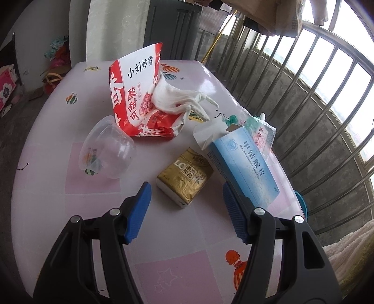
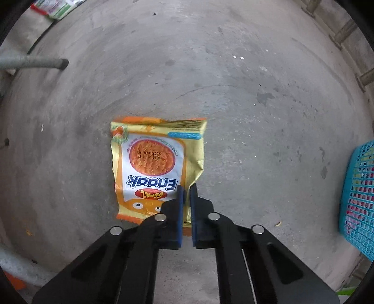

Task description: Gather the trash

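Observation:
An orange and yellow snack wrapper (image 2: 156, 163) lies flat on the concrete floor. My right gripper (image 2: 187, 189) points straight down at it and is shut, with the wrapper's lower right edge showing between the blue pads. My left gripper (image 1: 185, 188) hangs open above the pink table (image 1: 70, 191) with nothing between its fingers. Just ahead of it lie a gold tissue pack (image 1: 184, 175) and a blue medicine box (image 1: 245, 163). Farther back are a clear plastic cup (image 1: 107, 147) on its side, a red and white snack bag (image 1: 135, 93) and a crumpled white tissue (image 1: 173, 98).
A blue mesh basket (image 2: 360, 187) stands on the floor at the right. A metal table leg (image 2: 35, 63) reaches in from the left, and another wrapper (image 2: 56, 7) lies at the far top left. A metal railing (image 1: 315, 93) runs behind the table's right edge.

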Demonstrator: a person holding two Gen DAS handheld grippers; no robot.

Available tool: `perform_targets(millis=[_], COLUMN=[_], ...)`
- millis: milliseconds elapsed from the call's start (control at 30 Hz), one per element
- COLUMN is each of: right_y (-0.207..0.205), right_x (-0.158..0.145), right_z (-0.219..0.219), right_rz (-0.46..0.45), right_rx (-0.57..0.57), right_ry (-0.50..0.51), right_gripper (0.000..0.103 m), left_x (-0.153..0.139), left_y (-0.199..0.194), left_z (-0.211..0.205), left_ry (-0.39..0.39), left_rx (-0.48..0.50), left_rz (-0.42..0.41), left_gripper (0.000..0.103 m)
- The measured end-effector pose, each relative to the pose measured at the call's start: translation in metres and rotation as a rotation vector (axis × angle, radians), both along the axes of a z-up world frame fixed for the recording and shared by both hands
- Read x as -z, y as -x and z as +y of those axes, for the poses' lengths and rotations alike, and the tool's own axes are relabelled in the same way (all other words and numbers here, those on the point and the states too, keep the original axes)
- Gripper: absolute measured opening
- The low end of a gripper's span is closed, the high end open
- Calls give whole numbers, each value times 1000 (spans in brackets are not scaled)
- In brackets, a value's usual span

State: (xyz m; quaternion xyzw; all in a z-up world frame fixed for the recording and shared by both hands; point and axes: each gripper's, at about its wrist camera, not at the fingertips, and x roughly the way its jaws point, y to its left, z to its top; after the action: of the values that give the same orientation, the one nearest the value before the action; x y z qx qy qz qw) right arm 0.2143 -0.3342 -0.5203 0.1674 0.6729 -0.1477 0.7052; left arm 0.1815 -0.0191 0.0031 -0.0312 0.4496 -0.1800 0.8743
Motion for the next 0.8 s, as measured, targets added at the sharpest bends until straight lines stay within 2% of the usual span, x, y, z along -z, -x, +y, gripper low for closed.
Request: perform_targets(millis=[133,267,400,533,600,700,800], right_y=[14,44,75,129,153,198,233], right_x=[-14,-61,-123,-205,-237,-278,-275], right_z=[-24,-50,-83,-113,-135,-176,-212], right_rz=[-45,-160,-270,-396,-438,-467,-412], right_rx=[63,115,138,212,259,372,473], right_ry=[-61,-87,-61,-12,27,103,130], right_gripper=[2,2,2,2,2,2,3], left_x=[-7,-11,-12,-15,-16,-17,-17], left_y=[9,16,20,25,27,33,39], left_z=[3,8,12,12,11,12,14], left_ry=[12,33,69,105,122,147,174], left_rx=[2,1,4,17,26,33,36], left_rz=[-25,-45,-56,-80,-95,-111,-118], left_gripper=[60,60,60,60,60,60,60])
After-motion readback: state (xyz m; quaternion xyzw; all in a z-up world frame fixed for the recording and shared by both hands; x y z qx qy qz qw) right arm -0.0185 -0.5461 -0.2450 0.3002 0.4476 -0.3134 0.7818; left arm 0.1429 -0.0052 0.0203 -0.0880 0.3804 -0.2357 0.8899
